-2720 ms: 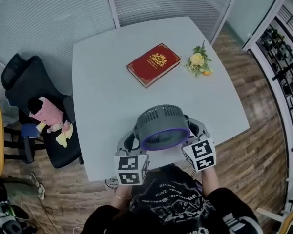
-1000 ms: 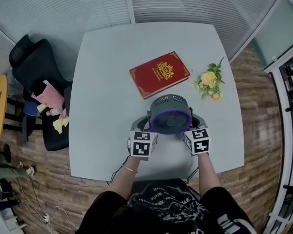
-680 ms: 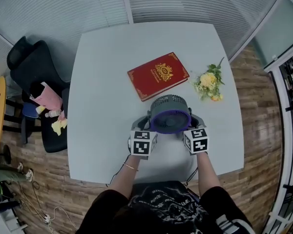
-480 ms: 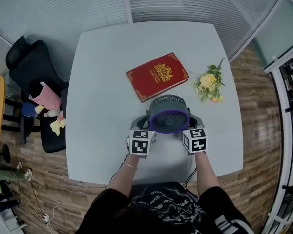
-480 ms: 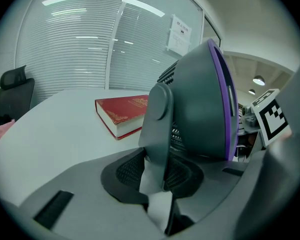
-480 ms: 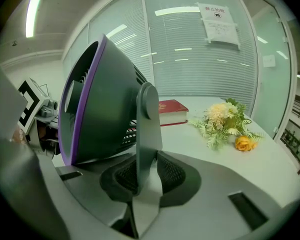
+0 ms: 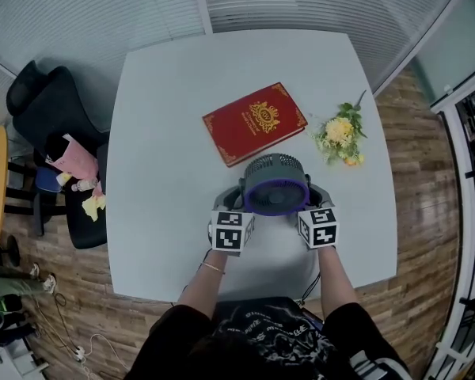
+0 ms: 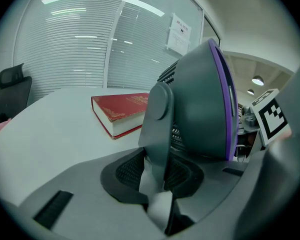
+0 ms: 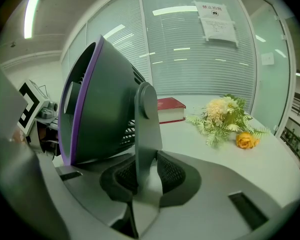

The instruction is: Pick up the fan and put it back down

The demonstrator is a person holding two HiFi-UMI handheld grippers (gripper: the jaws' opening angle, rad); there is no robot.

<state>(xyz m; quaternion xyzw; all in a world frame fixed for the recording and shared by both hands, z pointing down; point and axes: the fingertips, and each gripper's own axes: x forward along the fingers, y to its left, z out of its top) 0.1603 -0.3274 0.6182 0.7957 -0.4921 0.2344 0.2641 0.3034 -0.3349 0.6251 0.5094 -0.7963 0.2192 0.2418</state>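
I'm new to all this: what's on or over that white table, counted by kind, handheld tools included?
fan: 1
red book: 1
bunch of flowers: 1
grippers: 2, the left gripper and the right gripper, each shut on the fan's stand
Total: 5
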